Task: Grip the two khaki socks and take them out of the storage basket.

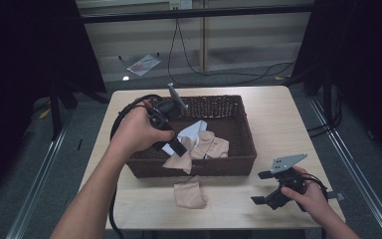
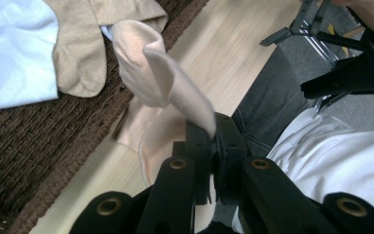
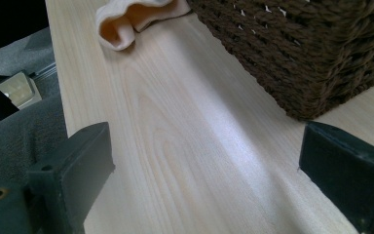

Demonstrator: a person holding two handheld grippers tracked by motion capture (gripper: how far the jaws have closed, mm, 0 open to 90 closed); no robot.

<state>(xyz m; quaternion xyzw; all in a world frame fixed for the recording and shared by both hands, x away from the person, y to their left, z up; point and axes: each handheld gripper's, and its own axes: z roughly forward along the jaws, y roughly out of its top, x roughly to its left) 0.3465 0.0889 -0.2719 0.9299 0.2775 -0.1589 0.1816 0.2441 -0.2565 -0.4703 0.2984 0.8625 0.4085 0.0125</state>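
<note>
A pale beige sock (image 2: 160, 83) is pinched by one end in my left gripper (image 2: 214, 134), whose jaws are shut on it. The sock trails over the front rim of a dark woven basket (image 1: 238, 159) and down onto the table (image 1: 190, 194). In the high view my left gripper (image 1: 179, 148) hangs just above the basket's front edge. Inside the basket lie more beige socks (image 1: 211, 147) and a white cloth (image 1: 191, 130). My right gripper (image 1: 258, 186) stands open above the table's front right corner with nothing between its jaws (image 3: 204, 161). The sock's end (image 3: 126, 19) lies farther off beside the basket (image 3: 297, 48).
The light wooden table (image 1: 278, 119) has bare room to the right of the basket and along the front edge. A cable (image 1: 124, 114) loops from my left gripper at the basket's left. Grey floor and dark curtains surround the table.
</note>
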